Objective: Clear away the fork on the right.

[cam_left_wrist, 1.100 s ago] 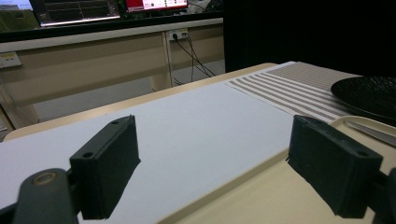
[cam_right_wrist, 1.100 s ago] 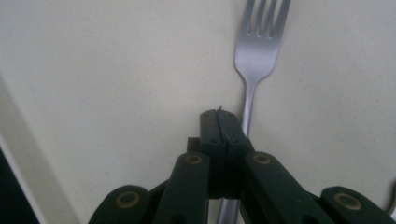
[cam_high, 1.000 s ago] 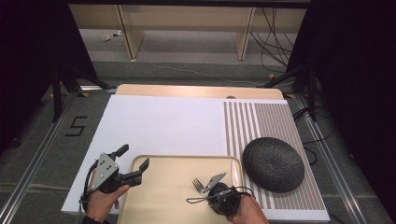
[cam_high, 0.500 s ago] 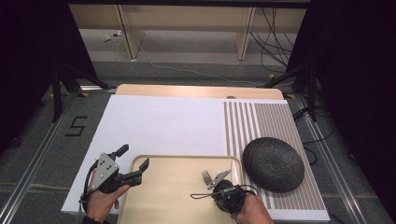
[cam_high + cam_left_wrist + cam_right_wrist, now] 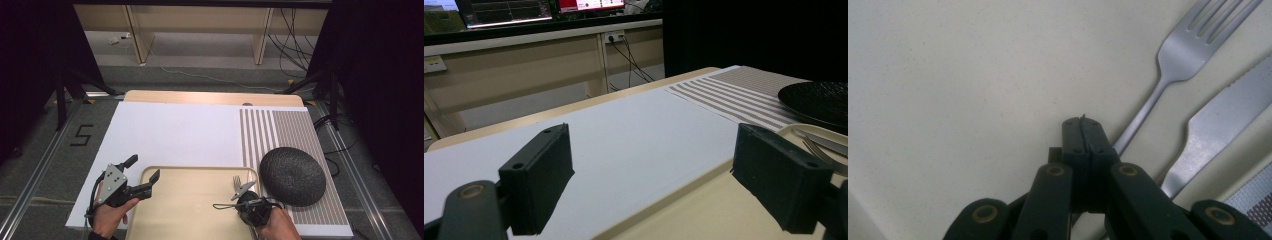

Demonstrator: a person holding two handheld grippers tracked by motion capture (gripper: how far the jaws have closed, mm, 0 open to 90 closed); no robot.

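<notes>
- Beige tray (image 5: 185,210) lies at the near edge of the table, on a white mat (image 5: 175,135); its right end reaches the striped mat (image 5: 295,135).
- Fork (image 5: 1168,85) and knife (image 5: 1218,125) lie side by side on the tray's right end, tines and blade pointing away from the person; the knife is nearer the striped mat.
- Seen from above, the fork (image 5: 236,181) tines show just beyond the right gripper (image 5: 243,189), near the tray's far right corner.
- Right gripper (image 5: 1083,125): jaws pressed together with no gap, nothing visibly held between them. Its tip sits over the tray, just beside the fork's handle on the side away from the knife; whether it touches the handle I cannot tell.
- Left gripper (image 5: 142,175): jaws spread wide, holding nothing. It hangs at the tray's left end, one jaw over the white mat, the other over the tray.
- From the left gripper view its jaws straddle the tray (image 5: 684,200) rim, with the fork and knife showing past the right-hand jaw.
- Black plate (image 5: 292,176) sits on the striped mat just right of the tray, close to the right hand (image 5: 277,227).
- Left hand (image 5: 107,217) grips its tool at the table's near edge.
</notes>
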